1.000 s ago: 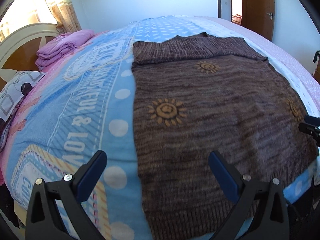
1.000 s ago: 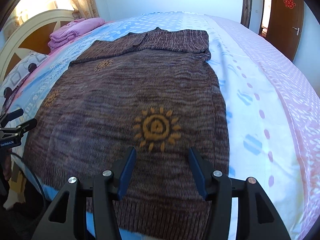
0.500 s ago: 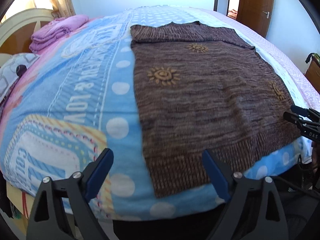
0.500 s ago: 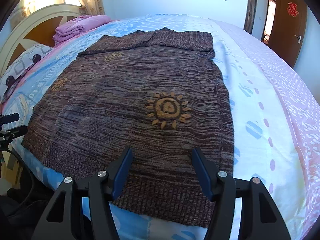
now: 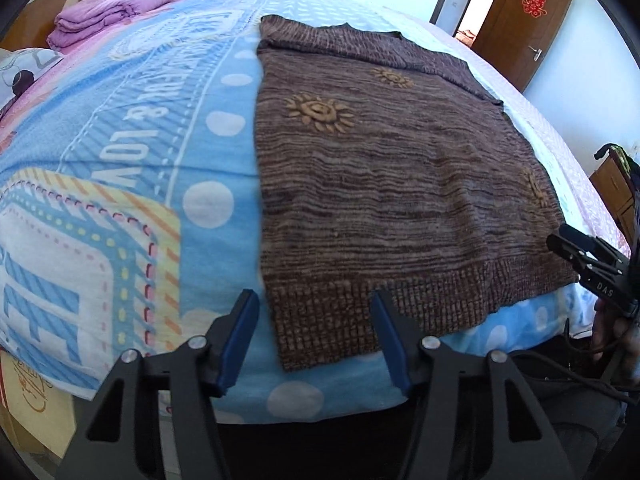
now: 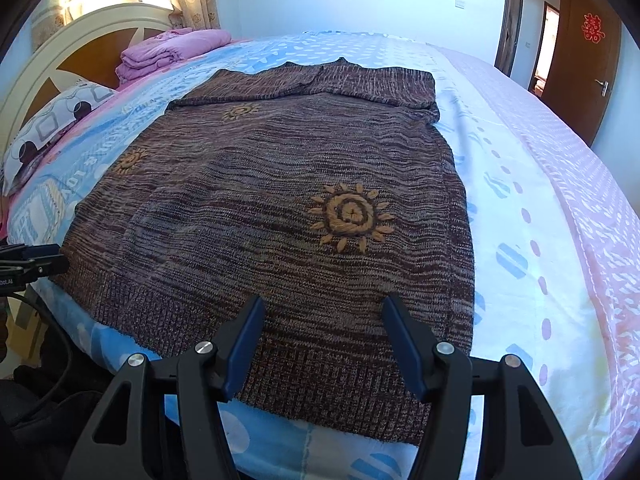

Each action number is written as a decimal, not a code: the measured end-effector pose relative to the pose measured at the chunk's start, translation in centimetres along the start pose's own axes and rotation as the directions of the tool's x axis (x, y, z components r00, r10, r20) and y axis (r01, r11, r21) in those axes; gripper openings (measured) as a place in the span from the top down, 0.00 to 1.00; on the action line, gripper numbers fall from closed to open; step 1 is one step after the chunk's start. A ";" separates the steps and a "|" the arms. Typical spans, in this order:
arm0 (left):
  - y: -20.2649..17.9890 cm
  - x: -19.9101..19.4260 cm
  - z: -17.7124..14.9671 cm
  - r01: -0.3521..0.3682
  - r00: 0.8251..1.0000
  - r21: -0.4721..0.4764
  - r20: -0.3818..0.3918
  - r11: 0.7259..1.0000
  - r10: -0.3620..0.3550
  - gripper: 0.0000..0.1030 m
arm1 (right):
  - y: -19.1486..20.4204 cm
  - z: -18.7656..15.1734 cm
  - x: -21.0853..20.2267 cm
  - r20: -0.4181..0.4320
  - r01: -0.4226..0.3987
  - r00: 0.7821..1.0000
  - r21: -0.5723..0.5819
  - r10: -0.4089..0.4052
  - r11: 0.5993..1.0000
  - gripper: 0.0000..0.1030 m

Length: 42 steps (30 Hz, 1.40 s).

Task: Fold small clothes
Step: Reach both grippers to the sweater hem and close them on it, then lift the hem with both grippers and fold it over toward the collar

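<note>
Folded pink blanket (image 6: 172, 50) and patterned pillow (image 6: 52, 120) by headboard (image 6: 80, 48)

The bed (image 6: 560, 208) is covered by a patterned sheet, blue with white dots and lettering on one side, pale and pink on the other. A brown knitted sweater (image 6: 280, 208) with orange sun motifs lies flat on it, ribbed hem at the near edge. Near the headboard (image 6: 80, 40) lie a folded pink blanket (image 6: 172, 50) and a patterned pillow (image 6: 52, 120).

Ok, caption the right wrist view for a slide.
Right gripper, jaws open, above the hem of a brown sweater spread flat on the bed.
</note>
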<state>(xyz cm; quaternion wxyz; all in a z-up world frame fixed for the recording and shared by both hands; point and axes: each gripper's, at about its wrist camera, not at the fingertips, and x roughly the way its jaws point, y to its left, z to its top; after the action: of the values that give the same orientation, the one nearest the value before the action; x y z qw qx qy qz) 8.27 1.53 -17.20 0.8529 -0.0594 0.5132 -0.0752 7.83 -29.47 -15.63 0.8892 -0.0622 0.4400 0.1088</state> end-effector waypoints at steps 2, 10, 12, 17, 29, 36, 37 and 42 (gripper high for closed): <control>-0.3 0.1 -0.1 -0.029 1.000 0.021 0.010 0.999 0.028 0.46 | 0.0 0.0 0.0 0.001 -0.001 1.000 -0.001 0.001 1.000 0.39; -0.9 -0.2 -0.3 -0.040 0.999 0.074 0.027 0.996 0.038 0.89 | -0.8 0.4 -1.0 0.020 0.010 1.000 0.016 -0.011 1.000 0.39; -0.9 -0.4 -0.2 -0.034 0.999 0.075 0.029 0.997 0.032 0.90 | -1.6 0.4 -1.5 0.025 0.015 1.000 0.036 -0.016 0.999 0.39; -0.4 -1.3 0.2 -0.022 0.998 0.066 0.053 0.998 0.019 0.90 | -4.6 -0.4 -3.0 0.014 0.030 0.999 0.116 -0.032 0.993 0.39; -0.3 -0.9 0.0 -0.028 0.998 0.072 0.054 0.997 0.024 0.90 | -6.7 -3.8 -2.2 -0.079 -0.025 0.996 0.204 0.042 0.979 0.40; -0.1 -0.7 0.1 -0.026 0.998 0.067 0.059 0.997 0.022 0.91 | -5.9 -4.3 -1.8 -0.095 -0.020 0.995 0.160 0.035 0.987 0.70; 0.0 -0.8 0.2 -0.020 0.998 0.063 0.064 0.998 0.016 0.91 | -5.7 -4.3 -1.8 -0.095 -0.033 0.994 0.147 0.048 0.989 0.86; 0.0 -3.2 0.8 0.013 0.989 0.054 0.143 0.998 -0.021 0.91 | -6.6 -3.6 -4.3 0.010 -0.148 0.989 0.172 0.149 0.974 0.94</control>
<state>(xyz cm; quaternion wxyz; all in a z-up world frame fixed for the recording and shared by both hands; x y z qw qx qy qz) 7.50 2.22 -14.02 0.8883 -0.0467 0.4477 -0.0915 4.16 -37.17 -14.28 0.8799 0.0478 0.4526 0.1364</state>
